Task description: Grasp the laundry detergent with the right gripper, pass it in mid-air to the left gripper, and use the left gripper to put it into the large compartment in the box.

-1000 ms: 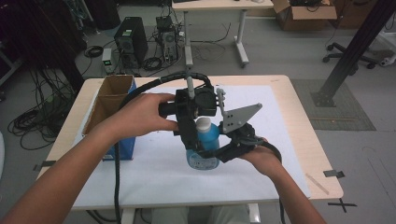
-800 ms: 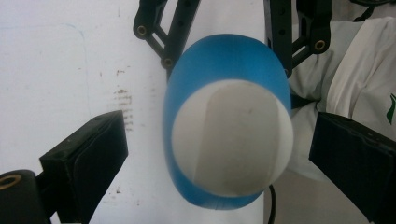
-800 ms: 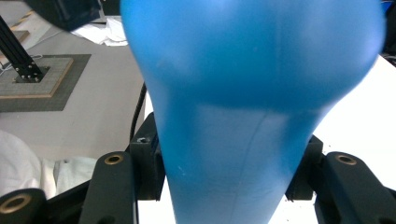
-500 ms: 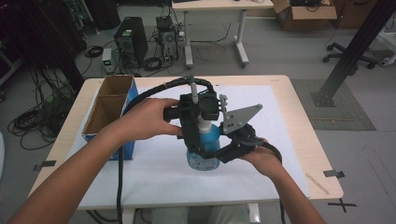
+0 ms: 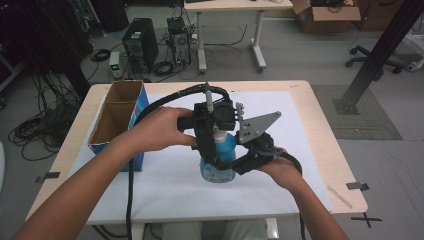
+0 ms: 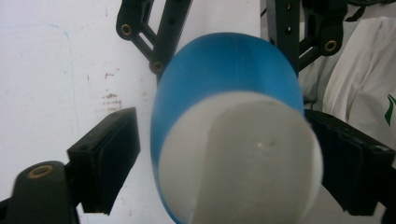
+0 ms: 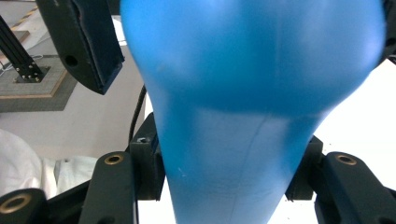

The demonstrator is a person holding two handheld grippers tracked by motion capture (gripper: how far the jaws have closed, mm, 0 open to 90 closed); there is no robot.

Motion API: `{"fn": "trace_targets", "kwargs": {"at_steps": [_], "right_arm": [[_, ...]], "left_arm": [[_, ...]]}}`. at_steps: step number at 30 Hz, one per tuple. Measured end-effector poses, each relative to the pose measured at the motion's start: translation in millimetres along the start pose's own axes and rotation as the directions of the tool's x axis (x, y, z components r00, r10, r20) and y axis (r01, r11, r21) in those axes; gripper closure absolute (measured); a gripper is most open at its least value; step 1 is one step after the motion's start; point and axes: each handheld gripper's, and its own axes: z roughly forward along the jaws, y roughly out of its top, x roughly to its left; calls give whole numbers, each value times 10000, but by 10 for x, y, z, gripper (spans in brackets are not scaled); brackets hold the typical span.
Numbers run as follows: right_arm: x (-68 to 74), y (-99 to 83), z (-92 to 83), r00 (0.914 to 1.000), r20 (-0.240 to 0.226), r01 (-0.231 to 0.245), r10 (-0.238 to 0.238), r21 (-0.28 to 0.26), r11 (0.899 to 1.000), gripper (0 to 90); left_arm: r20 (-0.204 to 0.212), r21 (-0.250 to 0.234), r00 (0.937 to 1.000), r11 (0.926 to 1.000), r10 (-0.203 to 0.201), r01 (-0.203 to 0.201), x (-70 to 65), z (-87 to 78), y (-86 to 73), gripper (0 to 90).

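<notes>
Steadying the translucent blue plastic bottle (image 5: 218,160) near the middle of the white paper-covered table (image 5: 310,165), the right gripper (image 5: 235,164) has its black jaws pressed against the bottle's lower body from the person's right side; in the right gripper view the blue wall (image 7: 252,93) sits squeezed between the two jaws, so that grip looks firm. From above comes the left gripper (image 5: 212,131), pointing down over the bottle's white cap (image 6: 247,163). In the left gripper view the jaws stand on either side of the cap, with a visible gap on the left jaw's side, while the other jaw looks close to or against it; they have not clamped yet. The bottle stands upright on the table, well apart from the open brown cardboard box with a blue side (image 5: 120,117) at the left edge. My judgement is that the step in hand is taking hold of the cap while the body is braced, probably to twist it off. The next move calls for closing the upper jaws squarely on the cap, then turning while the lower grip keeps the body from spinning or tipping.
</notes>
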Motion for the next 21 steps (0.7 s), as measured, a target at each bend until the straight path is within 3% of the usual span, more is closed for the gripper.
{"fn": "trace_targets", "kwargs": {"at_steps": [2,21], "right_arm": [[1,-5,-1,10000,2,-11,11,10,10000,440],[9,-7,12,10000,-18,22,-22,33,10000,440]], "left_arm": [[199,20,9998,10000,12,-12,3,3,3,178],[334,-135,9994,9999,-64,68,29,12,-15,294]]}}
